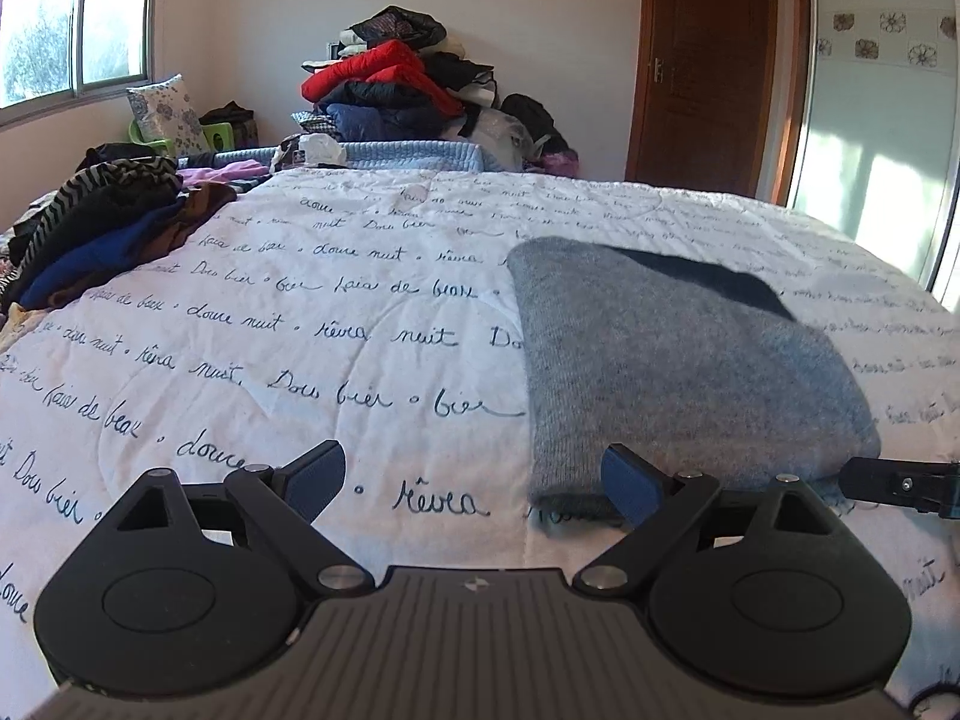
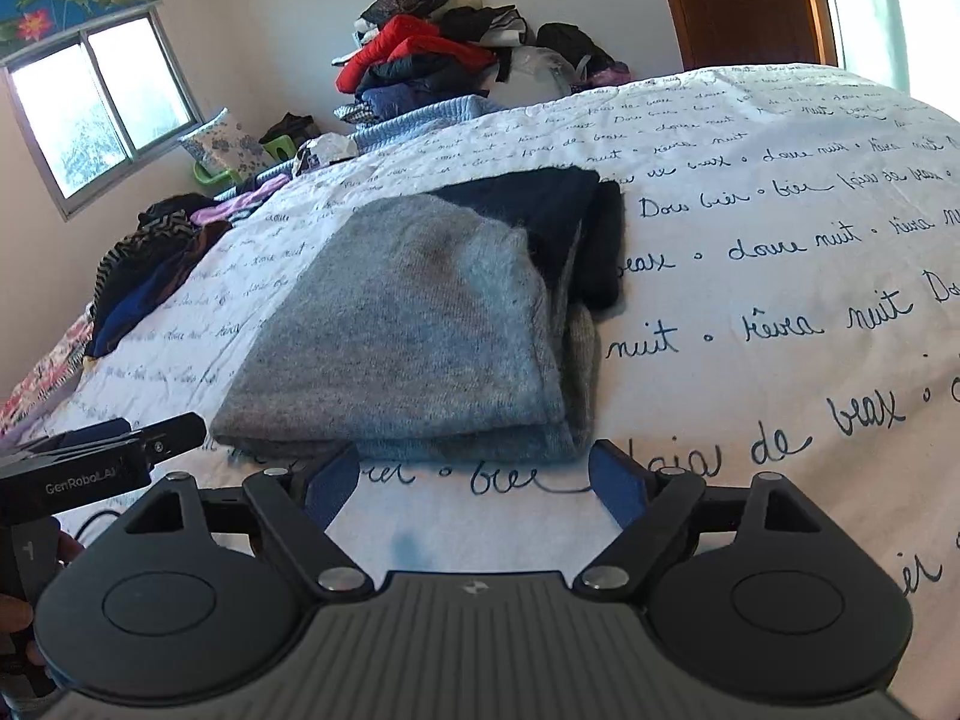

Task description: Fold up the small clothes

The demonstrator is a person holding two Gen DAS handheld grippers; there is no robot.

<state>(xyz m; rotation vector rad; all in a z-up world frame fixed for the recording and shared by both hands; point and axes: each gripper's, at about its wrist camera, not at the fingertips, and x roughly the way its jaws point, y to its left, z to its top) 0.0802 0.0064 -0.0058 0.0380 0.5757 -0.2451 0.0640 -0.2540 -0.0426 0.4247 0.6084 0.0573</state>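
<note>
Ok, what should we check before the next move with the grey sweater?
1. Grey sweater folded on the quilt: ok.
2. Left gripper open, nothing between its fingers: ok.
3. Right gripper open, nothing held: ok.
4. Bare quilt beside the sweater: ok.
5. Pile of clothes at the bed's edge, apart from the sweater: ok.
6. Underside of the fold tidy: cannot tell.

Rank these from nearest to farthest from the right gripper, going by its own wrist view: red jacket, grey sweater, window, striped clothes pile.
1. grey sweater, folded just ahead of the right gripper.
2. striped clothes pile, left on the bed.
3. red jacket, on the heap beyond the bed.
4. window, back-left wall.
</note>
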